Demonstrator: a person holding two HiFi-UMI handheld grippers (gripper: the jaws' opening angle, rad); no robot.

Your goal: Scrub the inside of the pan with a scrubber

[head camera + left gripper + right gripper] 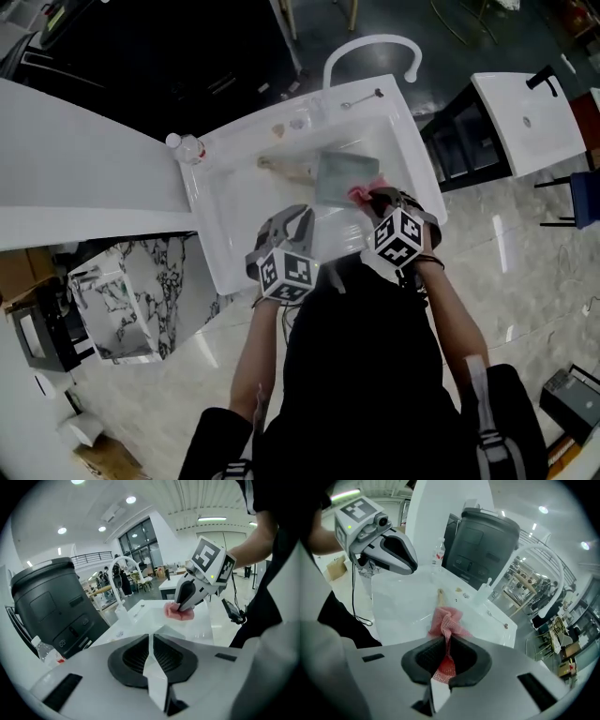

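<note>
A grey square pan [345, 173] with a wooden handle [281, 169] lies in the white sink [234, 239]. My right gripper [372, 197] is shut on a pink mesh scrubber [361, 194] at the pan's near right edge. In the right gripper view the scrubber [447, 620] bunches out between the pads of that gripper [447, 641]. My left gripper [302, 217] is at the pan's near left corner. In the left gripper view its jaws [151, 637] stand almost together on a thin pale edge, apparently the pan's rim [171, 631]. The right gripper [177, 607] and scrubber [179, 612] show beyond.
A curved white faucet [370, 47] rises behind the sink. A plastic bottle [187, 147] stands at the sink's left corner and a soap bottle [483, 592] by the faucet. A tall black bin [485, 536] stands behind. A marble-patterned box [131, 300] stands left of the person.
</note>
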